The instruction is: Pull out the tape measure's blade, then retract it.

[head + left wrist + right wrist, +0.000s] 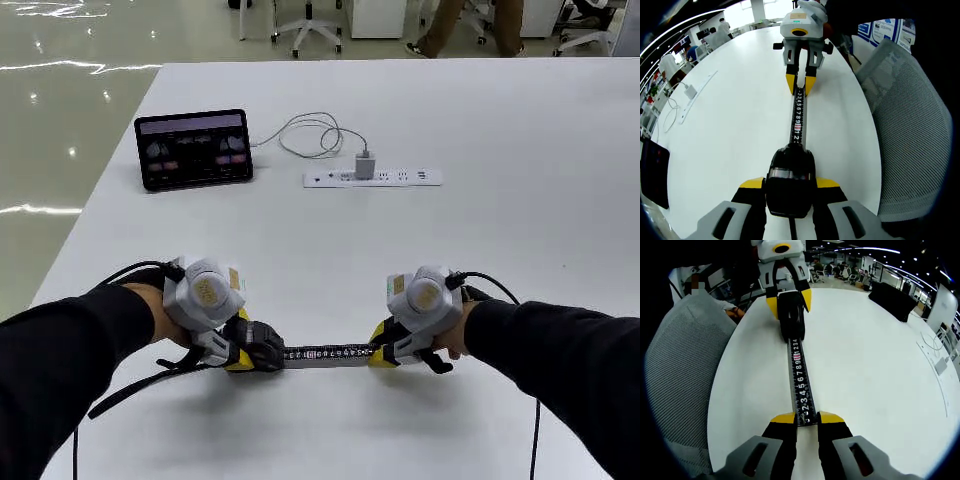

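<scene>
Table [500, 150] white, glossy floor [60, 120] beyond; left tongs [790, 182] clamp tape measure [790, 167], right tongs [806, 417] pinch blade [799, 375] tip.

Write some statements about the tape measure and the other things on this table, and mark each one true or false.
1. The left gripper holds the tape measure's black case. True.
2. The right gripper is closed on the end of the blade. True.
3. The blade is wound fully into the case. False: a stretch of it, with its numbers showing, lies out on the white table between the two grippers.
4. The tablet has a dark, blank screen. False: its screen is lit and shows pictures.
5. A charger is plugged into the power strip. True.
</scene>
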Tool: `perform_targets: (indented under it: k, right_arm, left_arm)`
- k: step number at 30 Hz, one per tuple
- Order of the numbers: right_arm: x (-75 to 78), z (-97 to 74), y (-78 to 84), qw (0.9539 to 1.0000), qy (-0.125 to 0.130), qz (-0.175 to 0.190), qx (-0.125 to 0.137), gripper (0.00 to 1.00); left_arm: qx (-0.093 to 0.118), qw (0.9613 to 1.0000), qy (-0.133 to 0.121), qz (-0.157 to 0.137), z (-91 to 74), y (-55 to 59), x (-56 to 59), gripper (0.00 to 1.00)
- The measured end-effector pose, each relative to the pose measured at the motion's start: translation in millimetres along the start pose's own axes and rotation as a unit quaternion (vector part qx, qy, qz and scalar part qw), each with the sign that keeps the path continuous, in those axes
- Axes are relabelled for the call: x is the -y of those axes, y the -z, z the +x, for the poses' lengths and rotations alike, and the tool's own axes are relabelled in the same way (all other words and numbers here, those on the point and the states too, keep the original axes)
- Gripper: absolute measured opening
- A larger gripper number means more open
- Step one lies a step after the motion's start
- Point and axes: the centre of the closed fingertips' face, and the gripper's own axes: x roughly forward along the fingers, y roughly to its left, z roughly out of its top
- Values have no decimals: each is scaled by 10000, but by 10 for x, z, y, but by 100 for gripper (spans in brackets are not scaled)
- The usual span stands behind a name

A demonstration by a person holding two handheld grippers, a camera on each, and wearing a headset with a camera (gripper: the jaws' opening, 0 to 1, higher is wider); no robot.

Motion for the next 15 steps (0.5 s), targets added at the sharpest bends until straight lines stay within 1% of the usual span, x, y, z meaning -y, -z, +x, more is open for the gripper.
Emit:
perform_targets:
  k: [9,15]
  right_arm:
    - [14,-83,115,10000,35,38,-27,11]
    - [6,-105,150,10000,7,14,-25,11]
  left_arm:
    - [40,10000,11,30,2,-4,6,31]
    - [30,10000,6,65,-2,-6,16,31]
